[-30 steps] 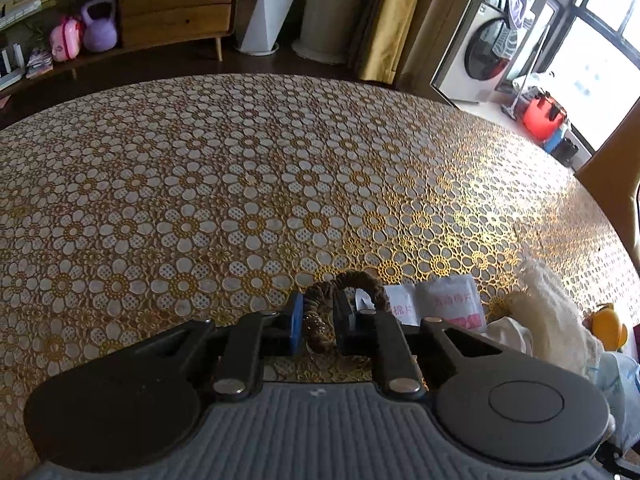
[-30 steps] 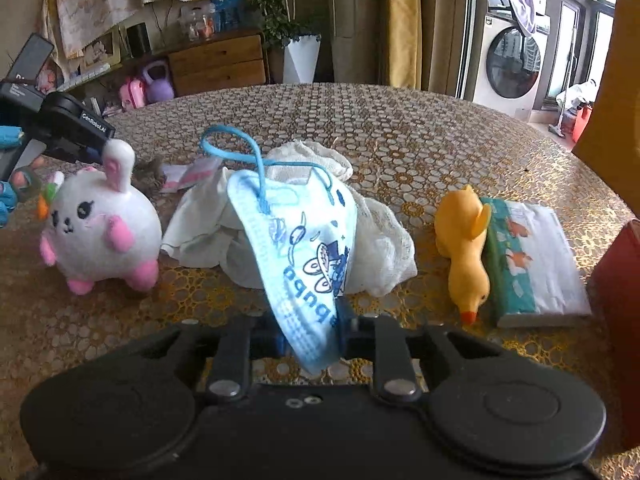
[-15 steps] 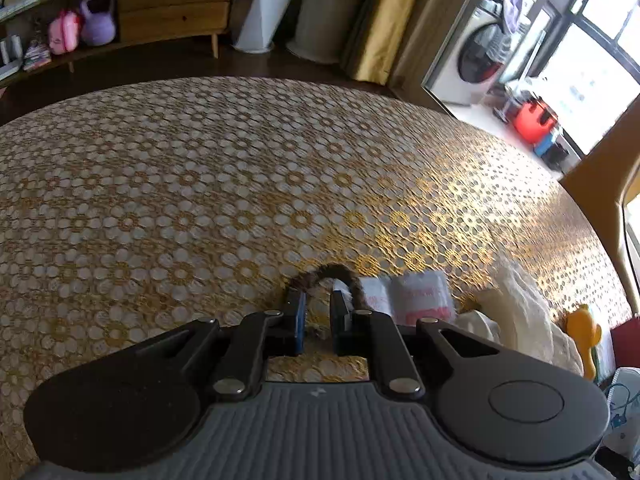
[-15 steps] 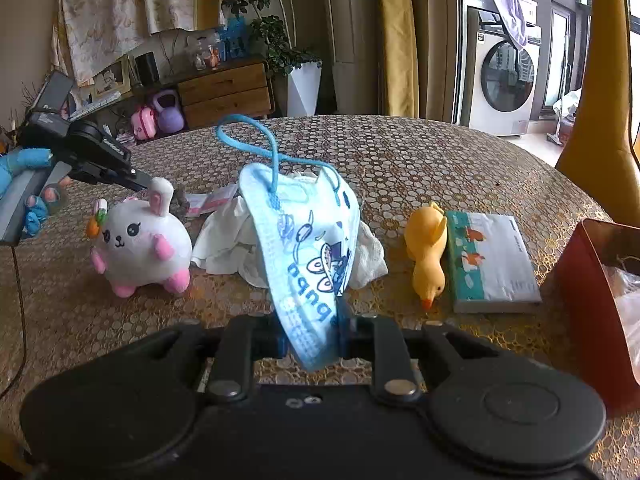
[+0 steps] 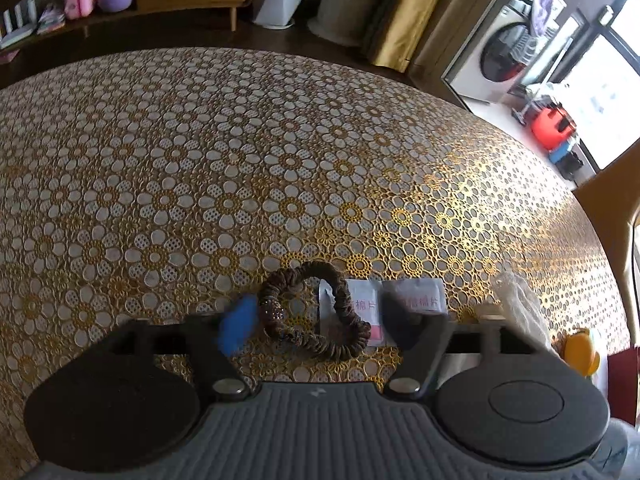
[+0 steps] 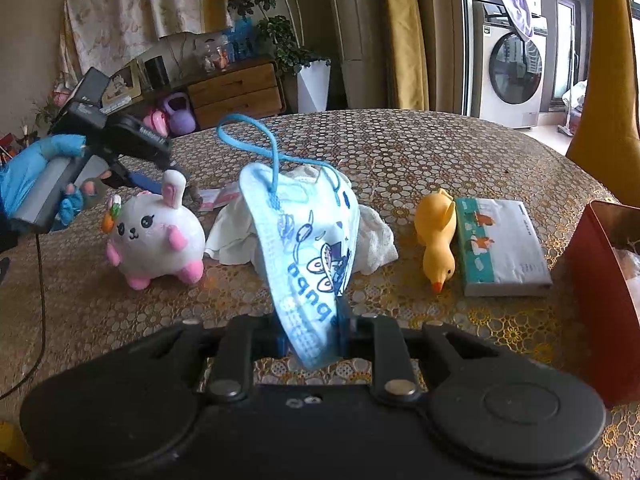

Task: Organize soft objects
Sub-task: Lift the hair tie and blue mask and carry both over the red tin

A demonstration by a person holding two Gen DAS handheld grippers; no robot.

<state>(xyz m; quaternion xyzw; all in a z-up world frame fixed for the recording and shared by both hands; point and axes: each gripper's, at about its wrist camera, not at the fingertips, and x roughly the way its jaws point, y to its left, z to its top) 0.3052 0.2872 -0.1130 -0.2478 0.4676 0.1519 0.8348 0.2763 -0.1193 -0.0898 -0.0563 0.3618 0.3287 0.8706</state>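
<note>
While ajar, scrunchie between fingers

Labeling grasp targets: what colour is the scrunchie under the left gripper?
Brown scrunchie, with a sparkly beaded patch on one side; clearest in the left wrist view.

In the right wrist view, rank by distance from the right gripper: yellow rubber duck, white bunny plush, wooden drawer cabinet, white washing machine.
1-2. Yellow rubber duck, right, and white bunny plush, left: too close to call.
3. Wooden drawer cabinet, beyond the table, left.
4. White washing machine, far right.
</note>
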